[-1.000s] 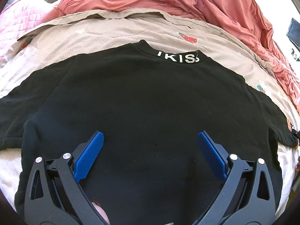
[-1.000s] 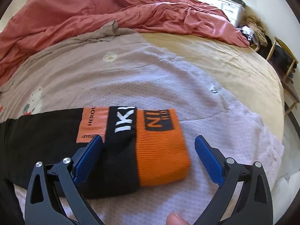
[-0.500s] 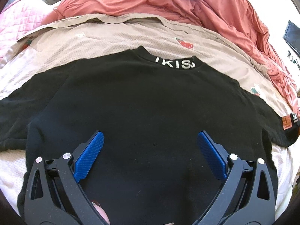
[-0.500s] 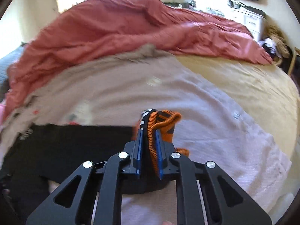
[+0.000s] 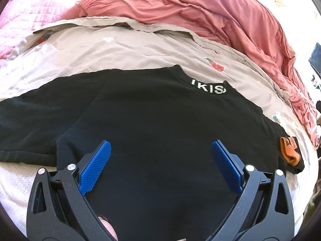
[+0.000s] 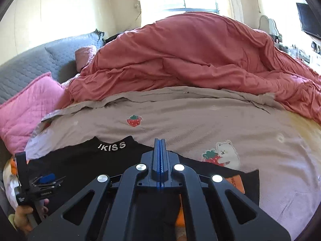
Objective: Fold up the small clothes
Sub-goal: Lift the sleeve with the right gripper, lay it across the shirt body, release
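Left wrist view first: the black sweatshirt lies flat on the bed cover. Its hem is toward the person and its lettered collar is at the far end, so the body runs straight away from the gripper. The sleeves run crosswise. The left sleeve stretches out flat to the left, and the right one ends in an orange cuff, bunched at the far right edge of the garment.

The left gripper hangs over the lower middle of the body. Its blue pads are spread wide with nothing between them, and it is tipped well down at the cloth. It is well apart from that cuff.

Now the right wrist view. The right gripper has its blades pressed tight together, and no cloth shows between the tips. It sits over the right shoulder side of the sweatshirt, aimed past the collar toward the red duvet, at a shallower tilt than the other. The orange cuff peeks out just beneath its frame, with more orange lower down. I cannot tell whether any of it is caught under there.

At far left a hand grips the handle of the left gripper.

My read is that the sleeve fold comes next. The cuff sits on the right hand's side, so that hand is the nearer one. The sleeve would need carrying crosswise, in over the body, while the spread gripper could pin the middle.
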The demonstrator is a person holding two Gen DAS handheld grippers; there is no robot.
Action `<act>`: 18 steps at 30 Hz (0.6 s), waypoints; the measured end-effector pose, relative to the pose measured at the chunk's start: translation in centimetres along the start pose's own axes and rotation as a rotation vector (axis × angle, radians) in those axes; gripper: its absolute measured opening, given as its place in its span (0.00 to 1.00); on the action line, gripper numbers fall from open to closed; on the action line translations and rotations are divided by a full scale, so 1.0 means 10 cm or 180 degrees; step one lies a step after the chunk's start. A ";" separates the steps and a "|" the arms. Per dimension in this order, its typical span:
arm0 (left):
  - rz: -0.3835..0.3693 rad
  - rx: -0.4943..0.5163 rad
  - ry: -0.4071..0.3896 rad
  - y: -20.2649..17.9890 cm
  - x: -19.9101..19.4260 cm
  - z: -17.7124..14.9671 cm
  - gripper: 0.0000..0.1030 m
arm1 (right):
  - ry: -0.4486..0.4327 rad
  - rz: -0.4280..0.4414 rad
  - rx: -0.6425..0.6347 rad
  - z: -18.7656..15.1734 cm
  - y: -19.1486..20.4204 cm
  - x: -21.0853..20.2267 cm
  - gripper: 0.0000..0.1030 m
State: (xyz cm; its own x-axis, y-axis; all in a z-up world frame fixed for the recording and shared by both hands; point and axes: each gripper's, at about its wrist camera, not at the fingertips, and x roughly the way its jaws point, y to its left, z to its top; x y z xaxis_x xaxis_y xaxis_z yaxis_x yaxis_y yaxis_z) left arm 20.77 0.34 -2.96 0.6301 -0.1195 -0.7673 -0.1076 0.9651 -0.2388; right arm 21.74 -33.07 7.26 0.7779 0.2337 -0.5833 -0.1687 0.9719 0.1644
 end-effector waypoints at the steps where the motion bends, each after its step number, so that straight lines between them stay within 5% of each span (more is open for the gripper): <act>1: -0.0020 -0.0009 0.0011 0.02 0.00 0.00 0.91 | 0.0048 -0.0005 -0.0018 -0.03 -0.05 0.00 0.29; 2: -0.0030 -0.0005 0.0015 0.02 -0.01 0.00 0.91 | 0.0090 -0.0087 -0.0066 -0.09 -0.11 -0.02 0.49; 3: -0.0028 0.0028 0.0025 0.00 -0.01 0.01 0.91 | 0.0143 -0.0146 -0.0161 -0.18 -0.13 -0.04 0.53; 12: -0.0125 0.0467 0.0081 -0.32 -0.07 -0.14 0.91 | 0.0867 -0.0574 -0.1120 -1.04 -0.16 0.22 0.63; 13: -0.0140 0.0486 0.0093 -0.34 -0.07 -0.15 0.91 | 0.0896 -0.0640 -0.1173 -1.08 -0.17 0.27 0.61; 16: -0.0185 0.0520 0.0112 -0.38 -0.06 -0.19 0.91 | 0.0978 -0.0659 -0.1081 -1.10 -0.22 0.39 0.29; 18: -0.0182 0.0515 0.0096 -0.38 -0.07 -0.19 0.91 | 0.0897 -0.0640 -0.0921 -1.01 -0.24 0.37 0.26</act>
State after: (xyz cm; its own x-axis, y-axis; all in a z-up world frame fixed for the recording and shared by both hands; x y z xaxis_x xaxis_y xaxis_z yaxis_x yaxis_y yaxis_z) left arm 19.27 -3.75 -2.69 0.6079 -0.1800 -0.7733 0.0546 0.9811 -0.1855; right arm 18.88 -34.22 -3.34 0.6240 -0.0005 -0.7814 -0.2246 0.9577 -0.1799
